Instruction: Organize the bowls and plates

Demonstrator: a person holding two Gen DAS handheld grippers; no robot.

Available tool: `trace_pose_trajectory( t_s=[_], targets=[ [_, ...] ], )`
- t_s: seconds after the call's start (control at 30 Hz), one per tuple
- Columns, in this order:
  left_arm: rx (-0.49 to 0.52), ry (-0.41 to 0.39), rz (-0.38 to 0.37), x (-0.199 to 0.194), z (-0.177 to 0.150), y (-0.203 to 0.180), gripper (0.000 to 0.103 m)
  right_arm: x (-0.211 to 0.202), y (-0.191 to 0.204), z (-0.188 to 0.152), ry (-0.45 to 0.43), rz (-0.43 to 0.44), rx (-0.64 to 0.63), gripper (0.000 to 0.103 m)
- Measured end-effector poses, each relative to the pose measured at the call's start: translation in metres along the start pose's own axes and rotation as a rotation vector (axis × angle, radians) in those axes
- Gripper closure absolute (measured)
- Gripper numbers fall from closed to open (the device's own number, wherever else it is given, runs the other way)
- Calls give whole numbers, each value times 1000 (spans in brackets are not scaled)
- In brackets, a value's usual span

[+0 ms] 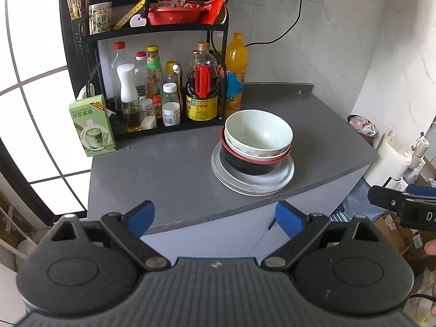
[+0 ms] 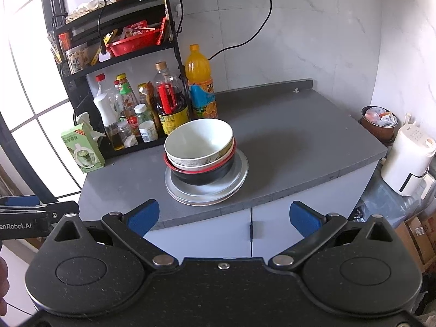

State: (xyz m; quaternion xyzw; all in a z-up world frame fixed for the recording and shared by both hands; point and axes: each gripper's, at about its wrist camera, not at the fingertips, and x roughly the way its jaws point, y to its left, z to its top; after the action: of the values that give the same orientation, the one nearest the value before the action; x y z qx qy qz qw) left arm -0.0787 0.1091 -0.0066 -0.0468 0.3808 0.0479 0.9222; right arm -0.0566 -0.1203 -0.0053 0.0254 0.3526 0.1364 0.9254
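Observation:
One stack stands on the grey counter: a silver plate at the bottom, a black bowl with a red rim on it, and pale bowls nested inside, the top one tilted. My left gripper hangs open in front of the counter's near edge, nothing between its blue pads. My right gripper is open too, level with the cabinet front below the stack. Each gripper shows at the side of the other's view.
A black rack at the back left holds sauce bottles and jars. An orange drink bottle stands just behind the stack. A green box sits at the counter's left end. A white kettle stands off the right edge.

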Motion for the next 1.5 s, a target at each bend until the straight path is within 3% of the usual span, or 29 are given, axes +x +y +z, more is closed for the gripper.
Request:
trace_pose_trajectory(
  t_s=[1.5],
  targets=[
    [-8,27,-9,8,0,-1,9,-1,3,0,11,16,-27,0]
  ],
)
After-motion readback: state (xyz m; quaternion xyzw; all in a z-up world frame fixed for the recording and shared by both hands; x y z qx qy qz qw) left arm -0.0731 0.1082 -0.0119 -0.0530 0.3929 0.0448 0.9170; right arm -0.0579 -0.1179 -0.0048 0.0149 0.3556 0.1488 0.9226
